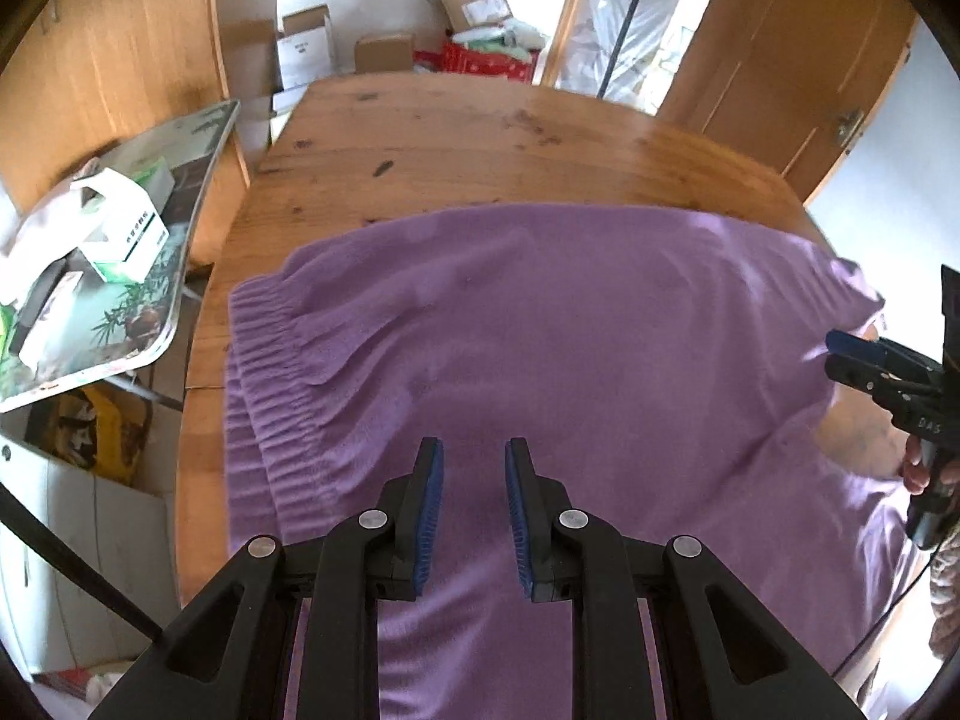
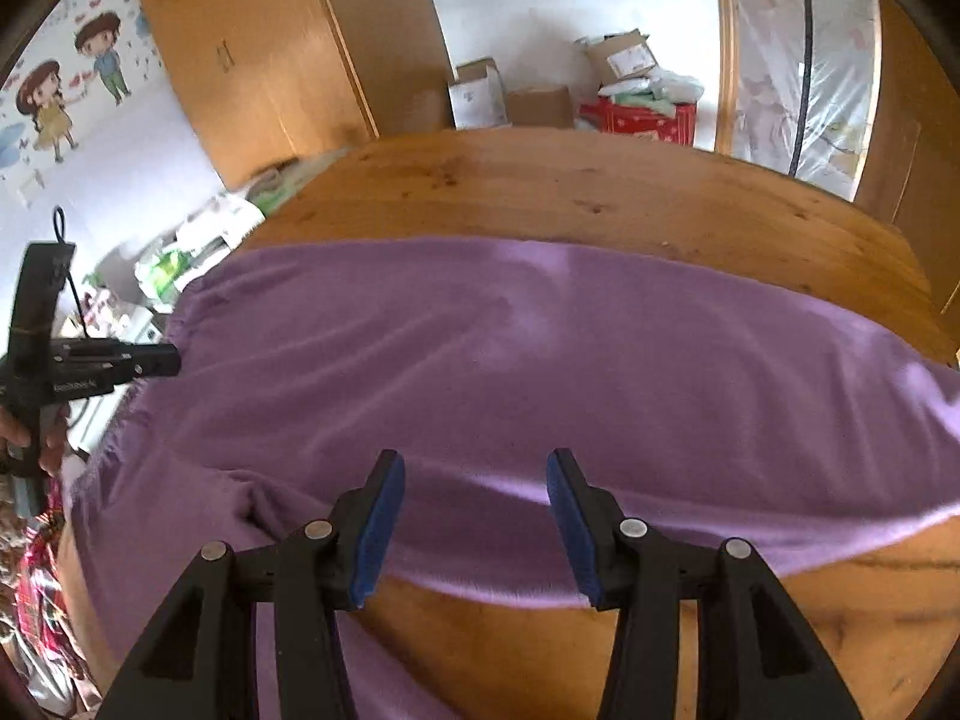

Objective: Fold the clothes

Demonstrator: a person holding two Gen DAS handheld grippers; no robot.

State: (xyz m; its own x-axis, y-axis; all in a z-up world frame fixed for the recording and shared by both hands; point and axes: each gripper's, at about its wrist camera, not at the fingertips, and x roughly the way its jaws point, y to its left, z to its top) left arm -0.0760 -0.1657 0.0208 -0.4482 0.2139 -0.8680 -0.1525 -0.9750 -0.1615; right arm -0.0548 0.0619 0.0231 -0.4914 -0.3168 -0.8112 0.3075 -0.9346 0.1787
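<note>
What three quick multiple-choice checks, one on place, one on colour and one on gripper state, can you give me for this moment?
1. Where does the elastic waistband lie in the left wrist view?
A. at the garment's left end
B. at its far edge
C. off the table

2. What colour is the garment?
A. grey
B. purple
C. green

3. How do the right gripper's jaws stand?
A. shut on cloth
B. shut, empty
C. open, empty

Answers:
1 A: the gathered waistband sits at the left end of the garment, on the wooden table.
2 B: the cloth is purple in both views.
3 C: the right gripper shows a wide gap between its pads, nothing clamped; the left gripper is open too.
</note>
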